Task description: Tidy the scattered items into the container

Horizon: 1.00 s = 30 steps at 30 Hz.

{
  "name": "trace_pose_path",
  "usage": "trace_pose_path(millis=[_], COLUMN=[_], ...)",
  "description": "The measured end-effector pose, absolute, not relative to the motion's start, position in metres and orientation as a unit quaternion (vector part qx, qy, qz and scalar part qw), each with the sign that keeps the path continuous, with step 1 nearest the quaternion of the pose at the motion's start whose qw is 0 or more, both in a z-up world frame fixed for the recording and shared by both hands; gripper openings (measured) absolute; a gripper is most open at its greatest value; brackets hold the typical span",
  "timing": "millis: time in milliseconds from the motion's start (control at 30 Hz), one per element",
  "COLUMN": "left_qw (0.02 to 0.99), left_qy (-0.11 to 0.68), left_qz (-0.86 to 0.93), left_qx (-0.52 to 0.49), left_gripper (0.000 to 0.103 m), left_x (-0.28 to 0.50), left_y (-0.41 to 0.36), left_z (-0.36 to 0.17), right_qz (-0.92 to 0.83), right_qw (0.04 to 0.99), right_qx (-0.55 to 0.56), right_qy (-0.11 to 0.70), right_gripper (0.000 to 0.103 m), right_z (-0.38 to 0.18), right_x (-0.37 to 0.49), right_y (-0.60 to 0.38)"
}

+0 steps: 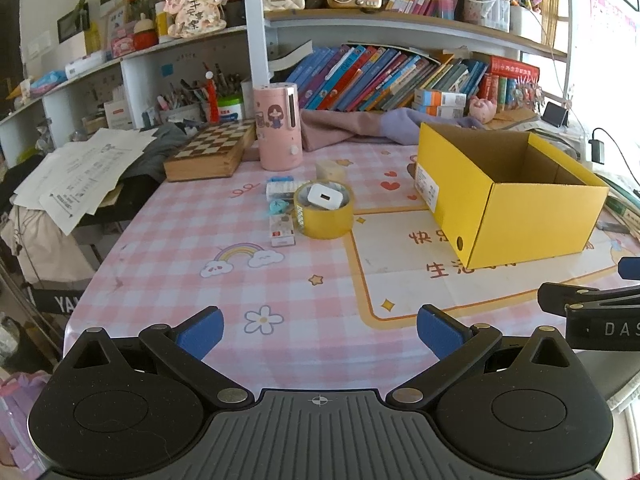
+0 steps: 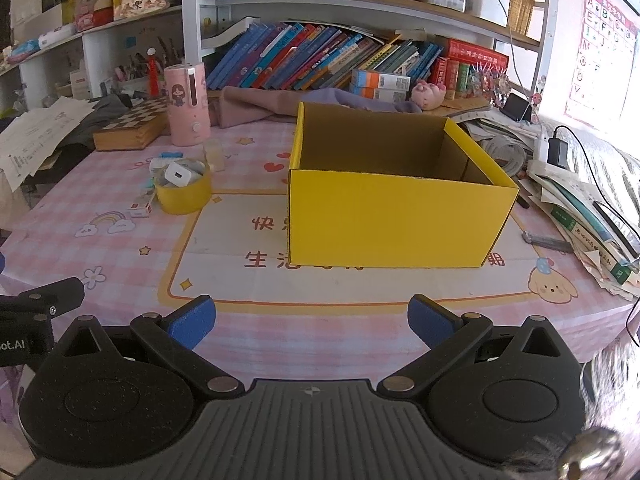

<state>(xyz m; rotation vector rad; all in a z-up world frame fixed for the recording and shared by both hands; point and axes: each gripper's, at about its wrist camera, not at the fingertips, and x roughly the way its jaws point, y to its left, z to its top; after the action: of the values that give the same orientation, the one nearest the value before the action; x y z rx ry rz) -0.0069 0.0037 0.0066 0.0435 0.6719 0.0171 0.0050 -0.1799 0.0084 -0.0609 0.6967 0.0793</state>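
I look across a table [image 1: 280, 280] covered in a pink checked cloth printed with rainbows, flowers and stars. Behind it, shelves [image 2: 360, 4] hold slanting rows of books.

The biggest task object is a yellow box [image 2: 392, 220], open at the top, standing right of the table's centre. What I can see of its inside looks empty, though the near wall hides part of the floor. I judge the tidying has not started: nothing seems to be in the box yet.

Well apart from the box, to its left, the scattered items sit bunched together. A tape roll [image 1: 324, 216] lies flat, with a white charger [image 1: 325, 197] resting in its hole. Touching or just beside the roll are a small white pack [image 1: 282, 232] with red print, a white and blue pack [image 1: 282, 188], a tiny teal thing [image 1: 277, 207] and a clear cup [image 1: 330, 170]. All of these are left to move.

My left gripper [image 1: 319, 332] hovers low at the near table edge, its blue-tipped tongs spread apart and holding nothing. My right gripper [image 2: 311, 322] does likewise, facing the box, tongs apart and empty.

Readable writing: the cloth shows red Chinese characters, "快" and "生", partly hidden by the box. The right gripper's body reads "DAS", cut off. The box's white label is too small to read.
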Motion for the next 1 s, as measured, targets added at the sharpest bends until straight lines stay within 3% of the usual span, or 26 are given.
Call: trace_pose_path(millis=[1000], left_qw=[0.936], left_qy=[0.353], left_qz=[0.017], left_qx=[-0.004], left_gripper=[0.103], left_x=[-0.003], left_y=[0.036], left_z=[-0.003], right_qz=[0.073], right_qw=[0.934], right_qx=[-0.041], right_qy=[0.348], right_gripper=[0.101], right_z=[0.006], right_x=[0.012], right_y=[-0.148])
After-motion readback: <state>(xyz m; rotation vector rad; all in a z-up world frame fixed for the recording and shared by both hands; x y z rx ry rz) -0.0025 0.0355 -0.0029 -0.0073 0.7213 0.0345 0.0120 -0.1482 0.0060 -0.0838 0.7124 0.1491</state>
